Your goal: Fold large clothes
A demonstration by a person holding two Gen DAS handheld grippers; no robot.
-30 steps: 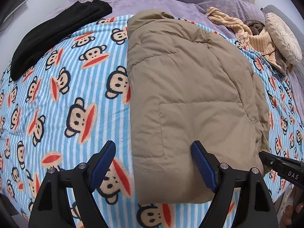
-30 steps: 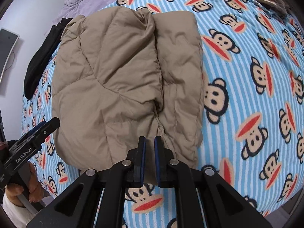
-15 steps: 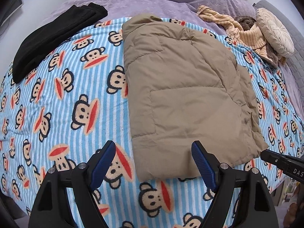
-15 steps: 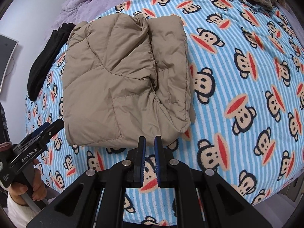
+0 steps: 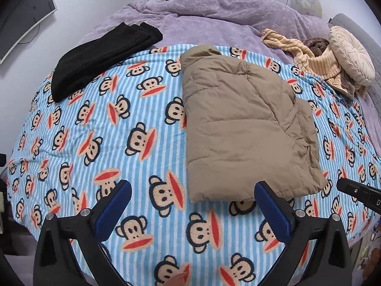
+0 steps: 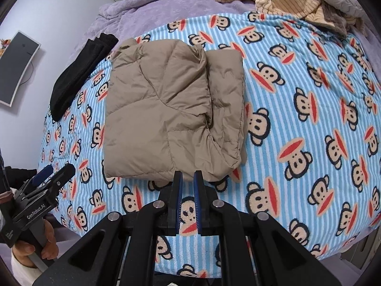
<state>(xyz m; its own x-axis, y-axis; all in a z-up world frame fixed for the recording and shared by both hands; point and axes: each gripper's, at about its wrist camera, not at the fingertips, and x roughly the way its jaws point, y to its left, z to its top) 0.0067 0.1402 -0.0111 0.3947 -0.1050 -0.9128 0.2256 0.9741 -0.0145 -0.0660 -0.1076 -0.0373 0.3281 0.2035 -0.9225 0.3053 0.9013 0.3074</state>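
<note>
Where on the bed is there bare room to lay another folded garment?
Bare monkey blanket lies between the black garment and tan jacket, and right of the jacket in the right wrist view. Crowded: the far corner with the striped sweater and round cushion.

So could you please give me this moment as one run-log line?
tan puffer jacket: folded, lying on monkey-print blanket | left gripper: open, empty | right gripper: shut, empty, clear of jacket

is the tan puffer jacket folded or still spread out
Folded: the tan puffer jacket lies as a compact rectangular bundle with layers stacked along its right edge, and neither gripper is touching it.
</note>
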